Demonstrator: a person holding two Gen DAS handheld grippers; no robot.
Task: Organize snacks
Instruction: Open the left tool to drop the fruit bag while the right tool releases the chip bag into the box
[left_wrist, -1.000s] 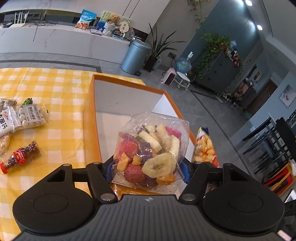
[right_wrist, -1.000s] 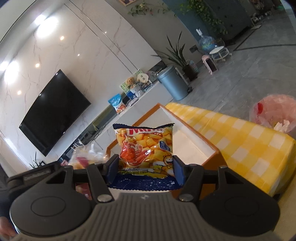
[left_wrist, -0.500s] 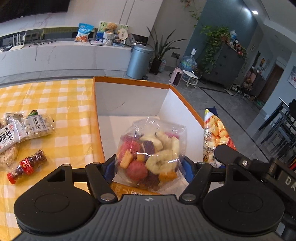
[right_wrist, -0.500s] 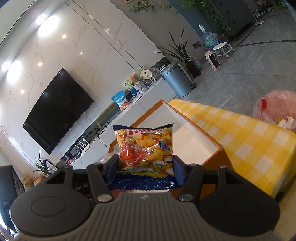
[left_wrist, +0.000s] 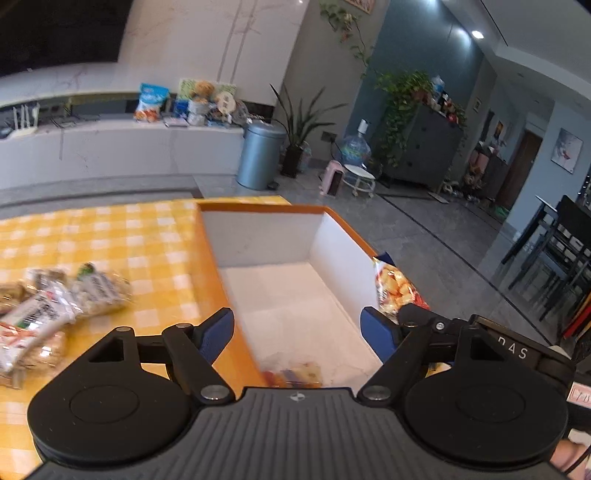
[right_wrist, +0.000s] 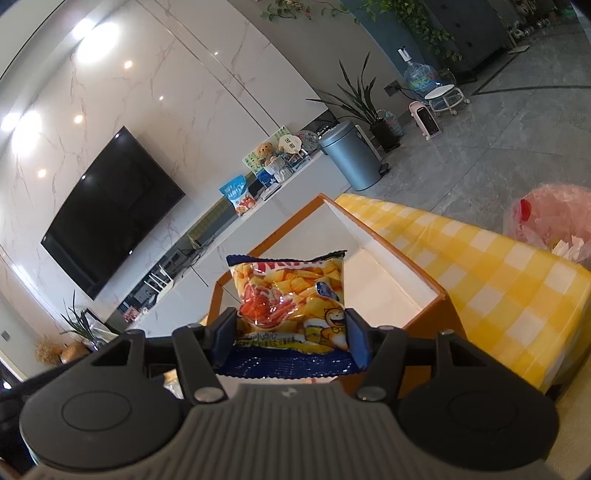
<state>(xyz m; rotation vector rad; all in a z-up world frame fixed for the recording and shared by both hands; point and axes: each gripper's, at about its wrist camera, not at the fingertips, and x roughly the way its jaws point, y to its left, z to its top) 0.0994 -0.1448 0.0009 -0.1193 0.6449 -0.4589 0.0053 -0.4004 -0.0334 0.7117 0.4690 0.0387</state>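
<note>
An orange box (left_wrist: 207, 236) with a white inside stands on the yellow checked tablecloth (left_wrist: 110, 236). My left gripper (left_wrist: 297, 328) hangs over its near end, jaws opening wide with nothing between them. The clear bag of dried fruit chips (left_wrist: 291, 374) lies on the box floor just below it, mostly hidden by the gripper body. My right gripper (right_wrist: 291, 332) is shut on a yellow chip bag (right_wrist: 291, 299), held upright at the box (right_wrist: 406, 254) edge. That chip bag (left_wrist: 395, 291) also shows past the box's right wall in the left wrist view.
Several loose snack packets (left_wrist: 48, 310) lie on the cloth left of the box. A pink plastic bag (right_wrist: 550, 218) sits beyond the table's far side. A grey bin (left_wrist: 258, 155) and a white counter stand on the floor behind.
My left gripper has let go of the dried fruit bag, which dropped to the box floor, and the gripper has risen and drawn back. The right gripper has kept still with its chip bag.
</note>
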